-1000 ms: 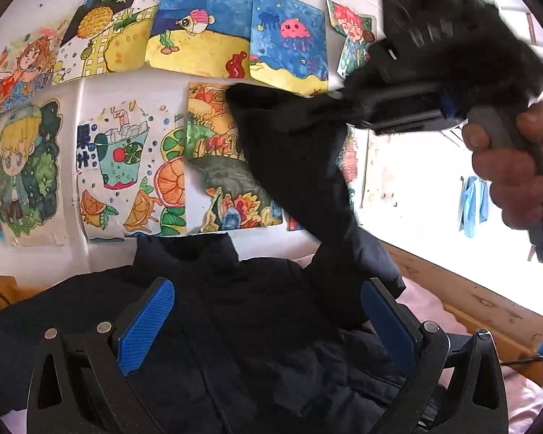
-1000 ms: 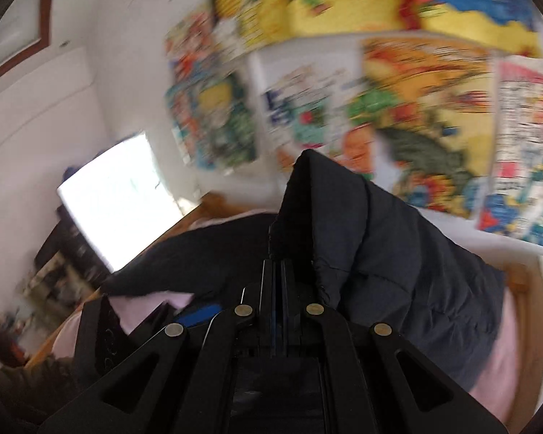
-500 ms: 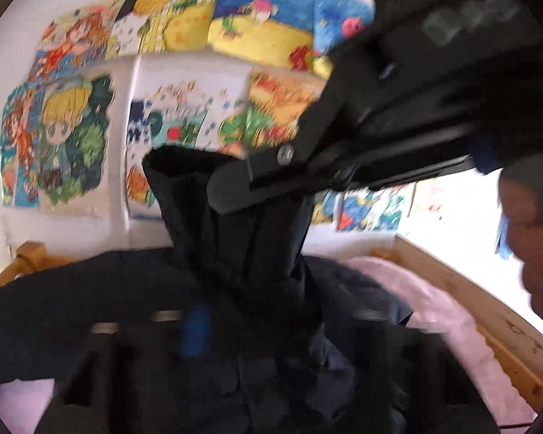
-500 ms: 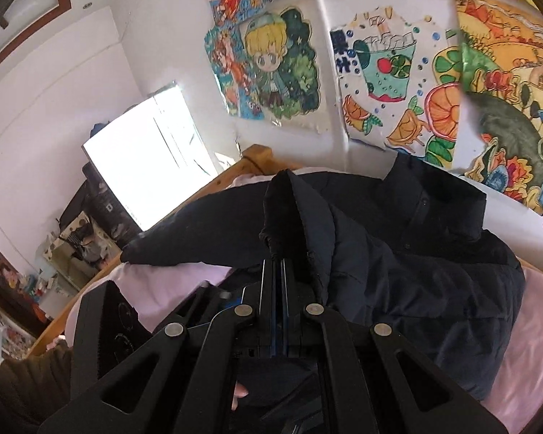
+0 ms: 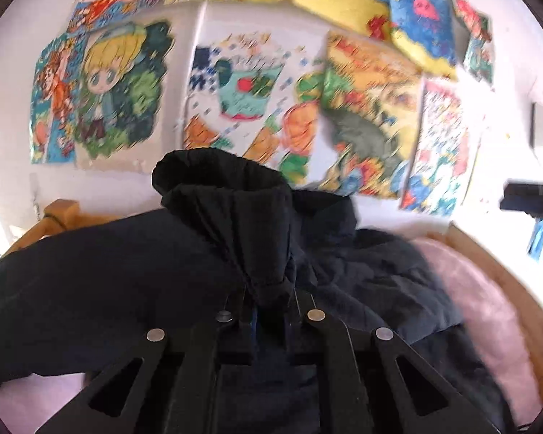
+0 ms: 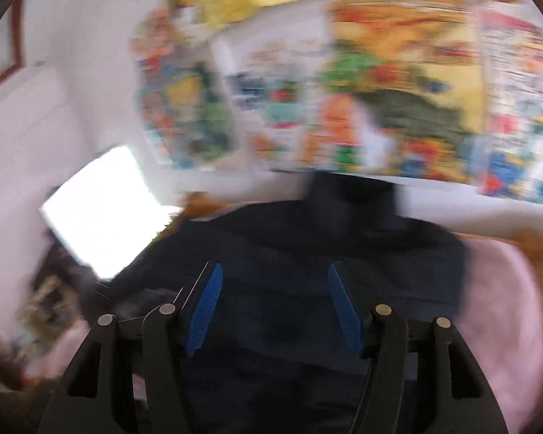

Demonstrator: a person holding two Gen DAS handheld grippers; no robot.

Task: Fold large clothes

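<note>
Drawing-covered wall (image 5: 257, 83) above pink bedding (image 5: 488, 289). Sleeve (image 5: 235, 217) handed over: left gripper (image 5: 268, 311) now clenched on it mid-frame; right gripper (image 6: 273, 311) released, jaws spread over black jacket (image 6: 307, 253).

Sleeve (image 5: 235, 224) now in left gripper (image 5: 271, 311)

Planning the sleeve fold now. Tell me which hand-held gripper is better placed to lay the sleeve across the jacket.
Left. The left hand-held gripper is shut on the sleeve, holding it over the dark jacket. The right hand-held gripper is open with nothing between its pads.
</note>
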